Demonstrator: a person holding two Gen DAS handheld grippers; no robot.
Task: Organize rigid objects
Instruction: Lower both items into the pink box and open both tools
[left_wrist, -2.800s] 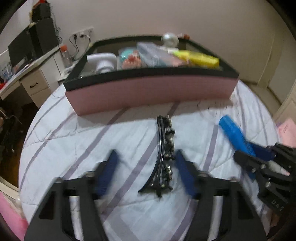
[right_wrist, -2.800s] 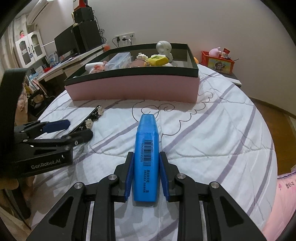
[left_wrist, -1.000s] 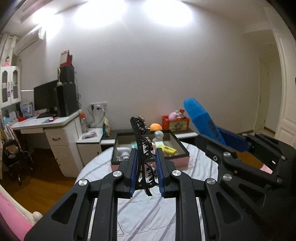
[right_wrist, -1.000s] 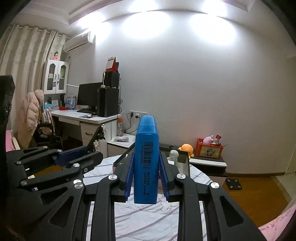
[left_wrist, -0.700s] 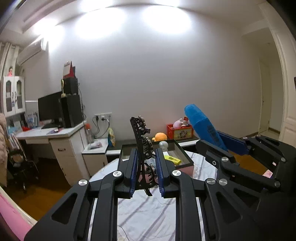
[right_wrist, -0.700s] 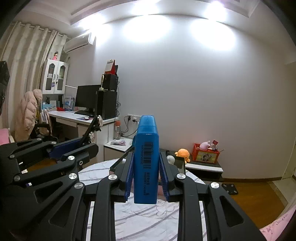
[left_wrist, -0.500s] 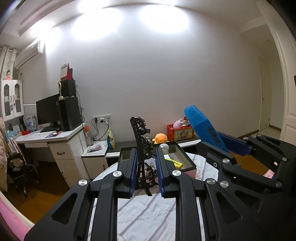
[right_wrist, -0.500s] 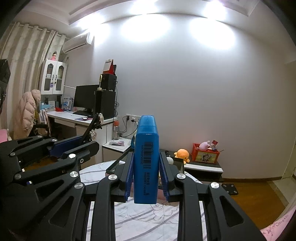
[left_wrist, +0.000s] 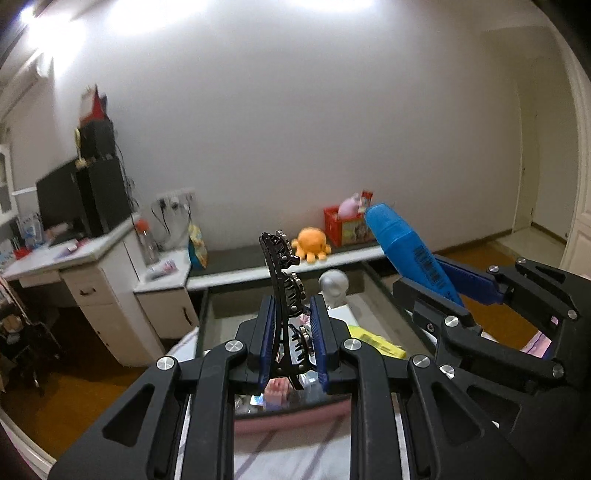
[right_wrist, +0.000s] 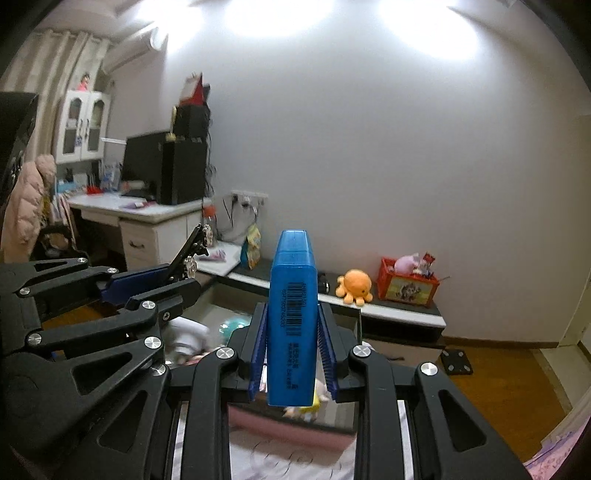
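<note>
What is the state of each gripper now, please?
Left gripper: shut on the black hair clip.
Right gripper: shut on the blue highlighter.

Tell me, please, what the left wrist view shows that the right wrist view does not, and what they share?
Only the left wrist view shows the grey round-headed figurine in the box, the yellow item beside it, and a doorway at far right.

Only the right wrist view shows the white glass-door cabinet, the pink padded coat and the small black square item on the floor.

Both show the left gripper shut on the black hair clip, the right gripper shut on the blue highlighter, the orange octopus plush and the red toy crate.
</note>
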